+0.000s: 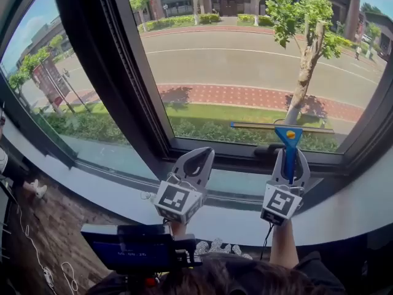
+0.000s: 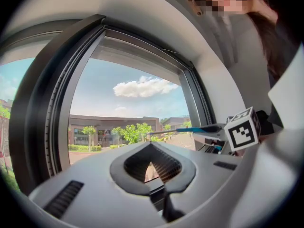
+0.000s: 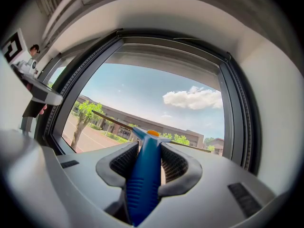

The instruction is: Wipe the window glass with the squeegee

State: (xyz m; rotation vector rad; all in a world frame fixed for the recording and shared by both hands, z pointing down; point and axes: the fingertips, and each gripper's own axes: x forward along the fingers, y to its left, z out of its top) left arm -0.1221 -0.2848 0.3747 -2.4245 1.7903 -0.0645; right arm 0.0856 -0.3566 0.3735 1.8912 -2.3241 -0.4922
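Observation:
A blue-handled squeegee (image 1: 288, 147) stands upright in my right gripper (image 1: 288, 168), which is shut on its handle (image 3: 144, 175). Its long blade (image 1: 281, 127) lies level across the lower part of the window glass (image 1: 245, 60), a little above the bottom frame. From the right gripper view the blade (image 3: 114, 121) crosses the pane (image 3: 156, 103) behind the orange-capped head. My left gripper (image 1: 195, 165) hangs beside it to the left, below the glass, shut with nothing in it. Its closed tips (image 2: 159, 177) point at the pane, and the squeegee (image 2: 197, 128) shows off to its right.
A thick dark mullion (image 1: 101, 60) splits this pane from the left window. A black bottom frame (image 1: 233, 152) and a pale sill (image 1: 123, 195) run under the glass. A camera with a blue screen (image 1: 132, 249) sits low in the head view. A person (image 2: 266, 27) stands close behind.

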